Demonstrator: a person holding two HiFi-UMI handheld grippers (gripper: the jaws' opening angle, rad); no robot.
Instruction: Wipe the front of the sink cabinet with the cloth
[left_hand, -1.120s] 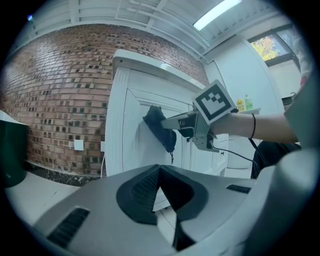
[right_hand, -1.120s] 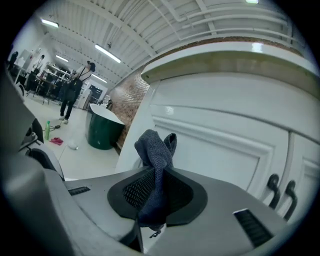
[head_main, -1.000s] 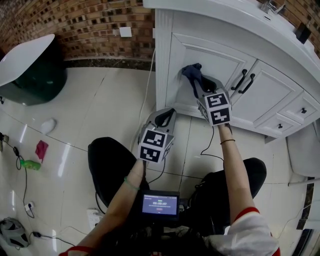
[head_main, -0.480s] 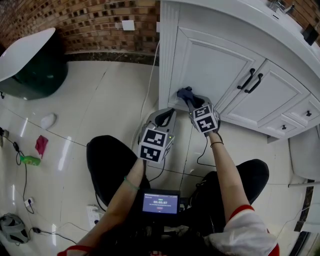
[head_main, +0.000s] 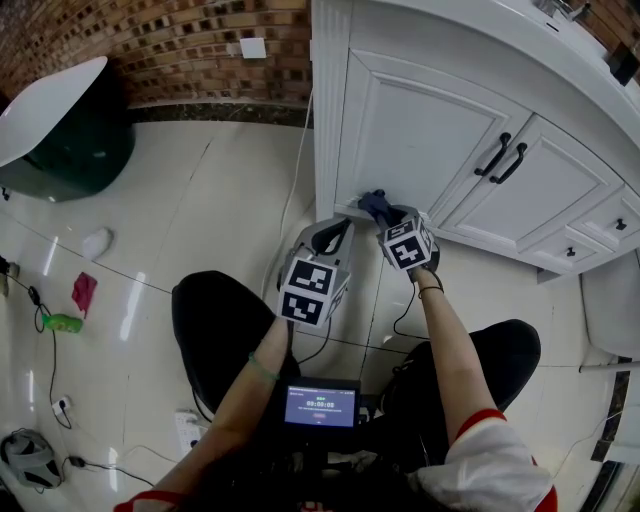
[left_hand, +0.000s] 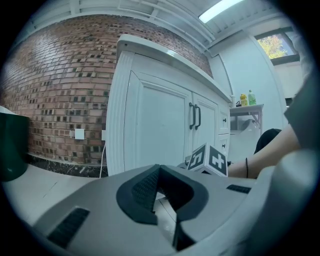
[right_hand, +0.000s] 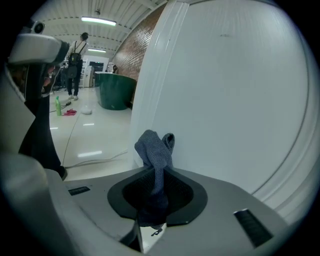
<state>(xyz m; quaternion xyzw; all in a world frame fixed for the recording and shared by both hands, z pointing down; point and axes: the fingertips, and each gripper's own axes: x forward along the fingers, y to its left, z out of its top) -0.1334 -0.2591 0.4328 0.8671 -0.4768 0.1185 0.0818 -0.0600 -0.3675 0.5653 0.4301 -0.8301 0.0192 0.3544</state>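
- Two hand-held grippers were out in front of the white sink cabinet (head_main: 420, 130), above a glossy tiled floor (head_main: 200, 200).
- The right gripper (right_hand: 156, 189) had its jaws clamped on a grey-blue cloth (right_hand: 156, 147), whose bunched end stood up past the tips.
- The cloth lay against the cabinet's front, low down at the bottom left corner of the left-hand door.
- The left gripper (left_hand: 161, 190) hung just beside the right one, clear of the cabinet, its jaws closed with nothing between them.

Bunched blue-grey cloth (head_main: 372, 204) lies against the white sink cabinet (head_main: 420, 130), low on its left door
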